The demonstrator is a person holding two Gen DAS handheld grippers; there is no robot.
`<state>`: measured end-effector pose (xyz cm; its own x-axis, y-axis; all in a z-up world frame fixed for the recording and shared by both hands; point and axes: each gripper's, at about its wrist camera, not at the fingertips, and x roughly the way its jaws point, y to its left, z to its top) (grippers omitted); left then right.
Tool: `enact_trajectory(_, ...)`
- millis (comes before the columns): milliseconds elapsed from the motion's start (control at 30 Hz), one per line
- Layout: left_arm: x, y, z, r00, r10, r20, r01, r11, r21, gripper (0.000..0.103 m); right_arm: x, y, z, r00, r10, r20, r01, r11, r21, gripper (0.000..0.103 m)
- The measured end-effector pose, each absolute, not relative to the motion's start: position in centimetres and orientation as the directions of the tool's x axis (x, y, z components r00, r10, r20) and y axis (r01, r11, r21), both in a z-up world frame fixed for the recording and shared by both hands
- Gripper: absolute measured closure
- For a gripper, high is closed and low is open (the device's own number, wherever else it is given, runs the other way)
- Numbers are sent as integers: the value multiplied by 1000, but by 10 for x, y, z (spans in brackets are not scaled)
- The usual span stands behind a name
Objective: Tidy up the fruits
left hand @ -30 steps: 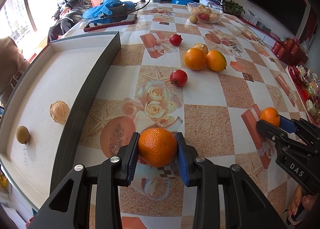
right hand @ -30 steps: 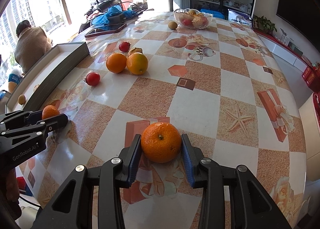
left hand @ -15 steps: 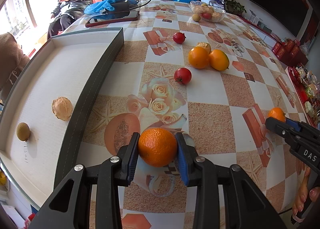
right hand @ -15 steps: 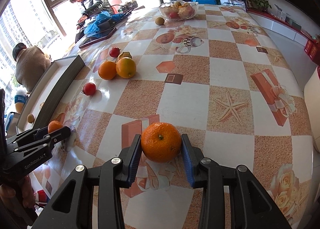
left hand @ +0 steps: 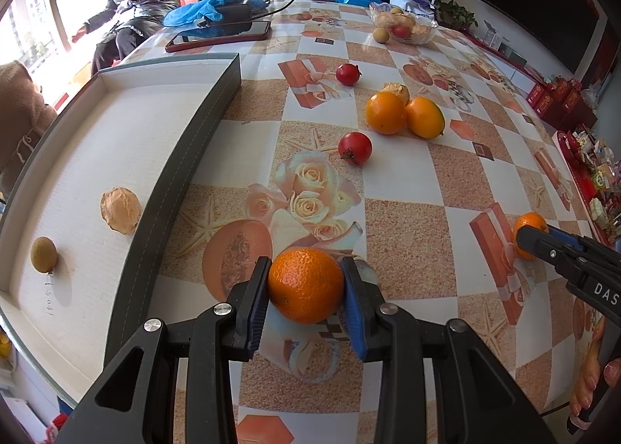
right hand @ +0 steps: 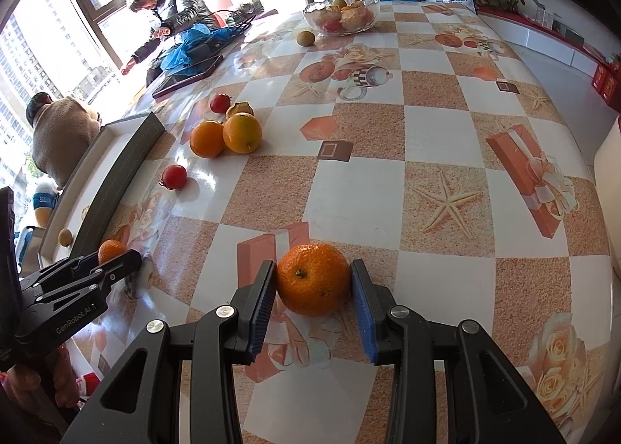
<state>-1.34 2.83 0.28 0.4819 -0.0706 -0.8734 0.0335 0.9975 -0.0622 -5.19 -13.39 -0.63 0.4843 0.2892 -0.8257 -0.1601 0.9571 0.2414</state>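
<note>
My left gripper (left hand: 306, 290) is shut on an orange (left hand: 306, 285), held above the table just right of the grey-walled white tray (left hand: 186, 156). The tray holds a walnut (left hand: 120, 210) and a small brown fruit (left hand: 43, 254). My right gripper (right hand: 313, 290) is shut on a second orange (right hand: 314, 279) above the table; it also shows in the left wrist view (left hand: 529, 228). On the table lie two oranges (left hand: 385, 112) (left hand: 425, 117), two tomatoes (left hand: 354, 148) (left hand: 348, 74) and a walnut-like fruit (left hand: 396, 89).
A glass bowl of fruit (right hand: 341, 15) with a small brown fruit (right hand: 305, 37) beside it stands at the far end. A phone (left hand: 217, 37) and blue cloth (left hand: 211, 9) lie beyond the tray. Two people sit past the table's left edge.
Both grippers have risen and pulled back a little with their oranges still held. The right gripper has turned slightly left. The fruits on the table have not moved.
</note>
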Motion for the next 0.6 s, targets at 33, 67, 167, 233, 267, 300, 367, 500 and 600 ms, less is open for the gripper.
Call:
enact_trajectory(33,-14,29,3,481,-73,-873,33,997,-65,64,-52,-134,-5,486,287,-825,-159,958,239,63)
enact_trajectory(67,-13,30,3,482,-73,-873,33,997,-66,64,-52,-134,-5,488,279,-827,-159,960,230,63)
enact_trajectory(167,-13,30,3,484,-71,-872,34,997,-62,64,-52,-132,-7,489,246,-837,-167,968,186,63)
enact_trajectory(233,-14,30,3,488,-64,-870,39,998,-52,64,-52,-130,-10,494,230,-839,-181,970,160,63)
enact_trajectory(267,-14,30,3,490,-62,-870,41,998,-48,64,-53,-128,-10,503,221,-836,-186,972,144,63)
enact_trajectory(300,-14,30,3,491,-61,-869,42,998,-47,64,-53,-127,-10,506,211,-836,-188,973,131,63)
enact_trajectory(367,-14,30,3,491,-62,-869,40,998,-48,64,-52,-123,-10,514,196,-835,-190,975,112,63)
enact_trajectory(500,-14,31,3,491,-67,-869,39,998,-55,64,-49,-120,-10,519,174,-837,-181,979,92,63)
enact_trajectory(600,-13,32,3,490,-72,-869,41,997,-60,64,-51,-119,-9,520,188,-833,-182,977,106,64)
